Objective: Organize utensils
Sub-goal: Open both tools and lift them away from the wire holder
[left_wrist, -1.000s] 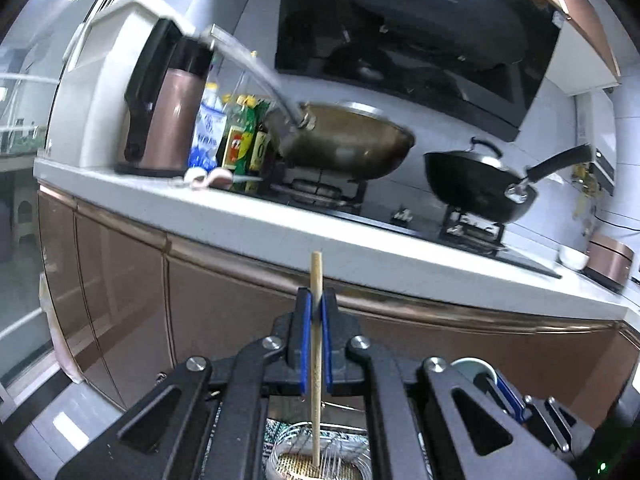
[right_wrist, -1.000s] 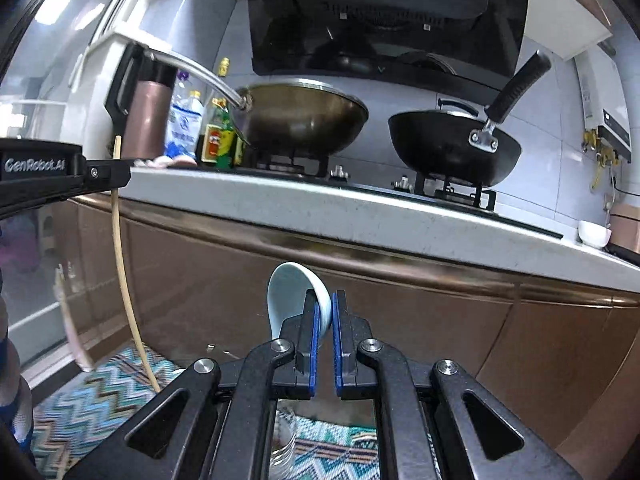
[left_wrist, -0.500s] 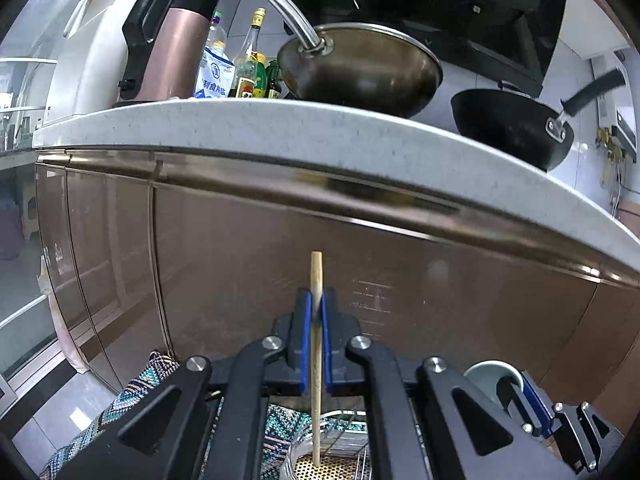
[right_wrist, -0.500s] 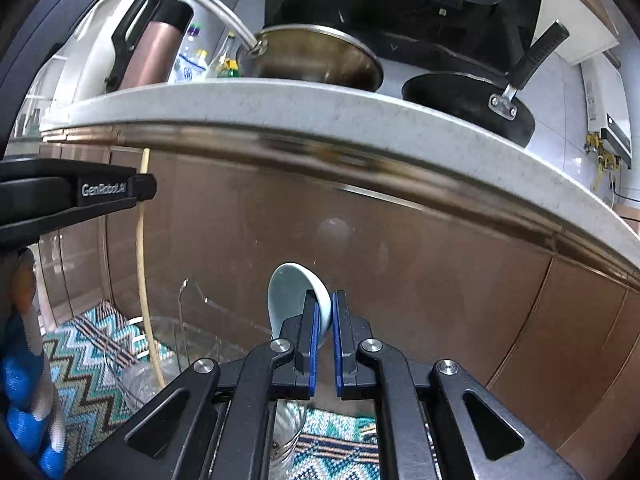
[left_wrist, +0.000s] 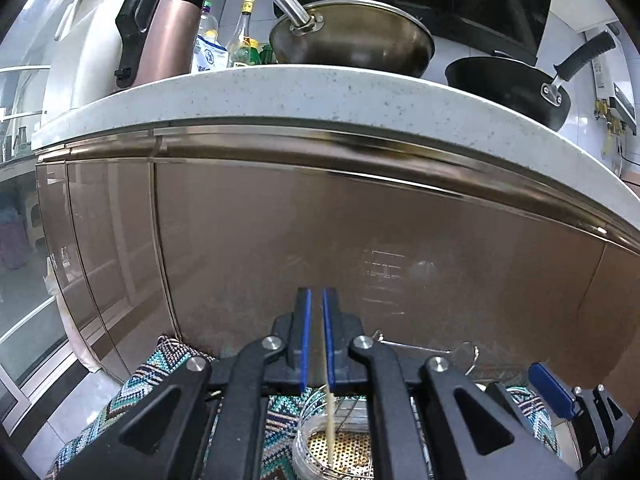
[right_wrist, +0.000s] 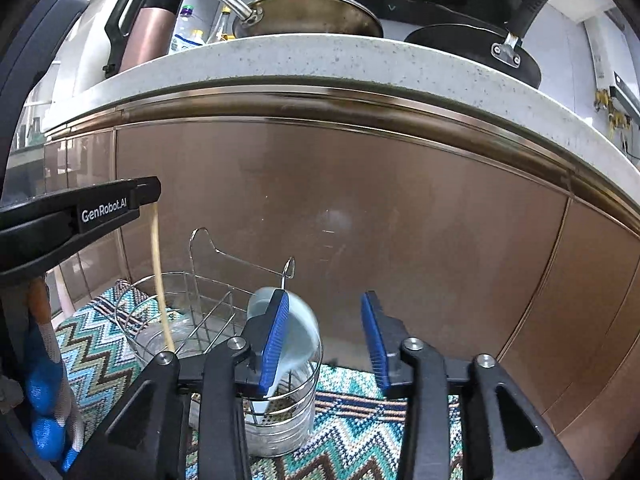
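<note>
A wire utensil caddy (right_wrist: pixel 200 320) with round steel cups stands on a zigzag mat. My left gripper (left_wrist: pixel 314 312) is slightly open; a wooden chopstick (left_wrist: pixel 330 428) hangs loose below its jaws, blurred, its tip in the perforated cup (left_wrist: pixel 340 448). In the right wrist view the chopstick (right_wrist: pixel 158 280) drops from the left gripper's finger (right_wrist: pixel 100 212) into the left cup. My right gripper (right_wrist: pixel 324 336) is open. A pale blue ceramic spoon (right_wrist: pixel 296 332) leans in the right cup (right_wrist: pixel 280 420), beside the left finger.
Brown cabinet doors (left_wrist: pixel 360 240) stand close behind the caddy under a speckled counter edge (left_wrist: pixel 320 92). On the counter are a steel wok (left_wrist: pixel 352 44), a black pan (left_wrist: pixel 508 84), a copper kettle (left_wrist: pixel 168 28) and bottles. The zigzag mat (right_wrist: pixel 360 420) covers the floor.
Both grippers have lowered toward the caddy and opened. The chopstick has slid down out of the left jaws into the cup. The spoon has dropped out of the right jaws into the other cup.
</note>
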